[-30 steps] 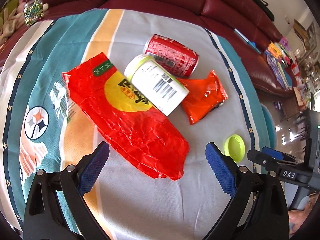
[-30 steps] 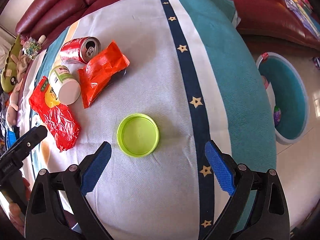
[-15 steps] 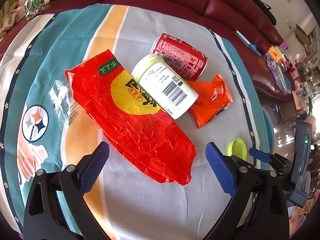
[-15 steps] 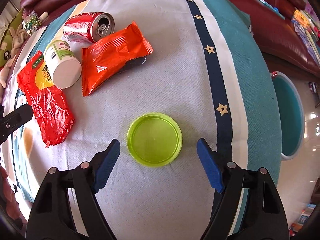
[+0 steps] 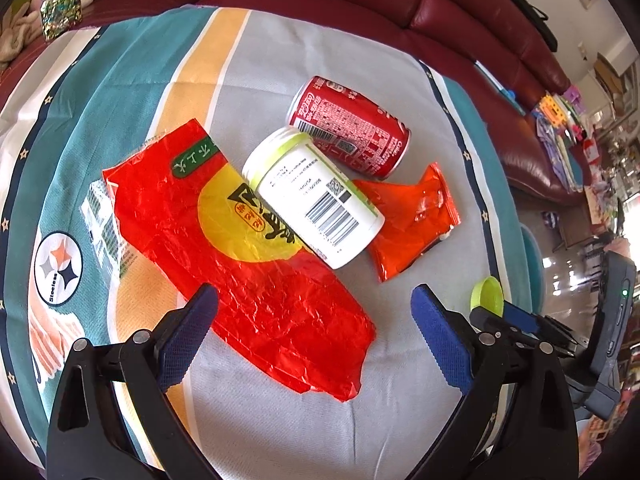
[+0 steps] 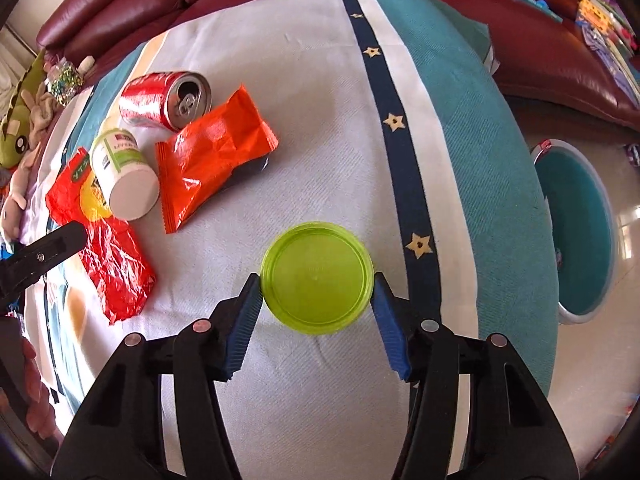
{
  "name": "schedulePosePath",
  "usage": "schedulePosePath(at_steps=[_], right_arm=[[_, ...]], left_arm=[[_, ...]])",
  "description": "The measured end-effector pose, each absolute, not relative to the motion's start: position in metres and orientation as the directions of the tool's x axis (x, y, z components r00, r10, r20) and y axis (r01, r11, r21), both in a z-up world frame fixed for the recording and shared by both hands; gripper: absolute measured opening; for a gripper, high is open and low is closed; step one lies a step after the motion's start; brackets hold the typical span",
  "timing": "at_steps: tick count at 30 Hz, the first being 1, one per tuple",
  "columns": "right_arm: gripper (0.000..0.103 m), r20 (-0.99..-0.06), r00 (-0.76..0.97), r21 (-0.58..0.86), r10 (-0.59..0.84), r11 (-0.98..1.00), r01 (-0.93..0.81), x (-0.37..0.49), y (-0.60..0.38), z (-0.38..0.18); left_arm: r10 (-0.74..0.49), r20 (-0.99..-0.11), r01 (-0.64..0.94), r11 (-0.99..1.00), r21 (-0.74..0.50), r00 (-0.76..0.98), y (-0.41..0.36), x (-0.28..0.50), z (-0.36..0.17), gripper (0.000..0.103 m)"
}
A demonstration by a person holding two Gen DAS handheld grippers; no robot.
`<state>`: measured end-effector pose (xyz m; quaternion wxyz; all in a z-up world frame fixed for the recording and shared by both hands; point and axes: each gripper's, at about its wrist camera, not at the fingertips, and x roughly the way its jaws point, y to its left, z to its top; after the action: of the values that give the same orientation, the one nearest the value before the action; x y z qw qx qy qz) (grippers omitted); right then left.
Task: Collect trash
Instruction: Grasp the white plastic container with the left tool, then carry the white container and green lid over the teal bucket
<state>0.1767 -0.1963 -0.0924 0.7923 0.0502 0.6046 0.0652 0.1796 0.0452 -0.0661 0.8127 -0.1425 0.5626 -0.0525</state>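
Home living room: leather sofa (image 5: 460, 12)

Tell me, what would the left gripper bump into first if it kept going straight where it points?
Probably the big crinkly red plastic wrapper. The left gripper is open, its blue fingers straddling the wrapper's near end, which lies flat on the striped cloth. Depth is hard to judge.

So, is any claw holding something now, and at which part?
The right claw is closing on the green lid, its fingertips at the lid's opposite edges; a firm grip cannot be told. The left claw is open, holding nothing.
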Motion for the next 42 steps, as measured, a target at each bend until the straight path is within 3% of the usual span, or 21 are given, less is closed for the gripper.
schedulePosePath(at_steps=[6,11,27,31,42], right_arm=[[0.053,-0.939,0.268,0.218,0.216,0.976,-0.023,0.187,-0.211,-0.087],[0.053,-0.928,0.28,0.249,0.246,0.968,-0.026,0.191,-0.223,-0.084],[0.053,-0.912,0.258,0.332,0.318,0.943,0.013,0.201,-0.26,-0.1],[0.053,-0.908,0.259,0.347,0.33,0.938,0.023,0.2,-0.267,-0.102],[0.053,-0.892,0.286,0.372,0.351,0.928,0.022,0.192,-0.277,-0.092]], left_arm=[[-0.243,-0.89,-0.116,0.944,-0.308,0.386,0.039,0.21,-0.057,0.096],[-0.223,-0.903,-0.162,0.941,-0.299,0.368,0.033,0.231,-0.064,0.073],[-0.114,-0.948,-0.246,0.95,-0.191,0.297,0.021,0.259,-0.103,0.073],[-0.082,-0.941,-0.211,0.965,-0.158,0.329,0.017,0.253,-0.101,0.056],[-0.066,-0.9,-0.097,0.988,-0.119,0.431,0.005,0.21,-0.064,0.052]])
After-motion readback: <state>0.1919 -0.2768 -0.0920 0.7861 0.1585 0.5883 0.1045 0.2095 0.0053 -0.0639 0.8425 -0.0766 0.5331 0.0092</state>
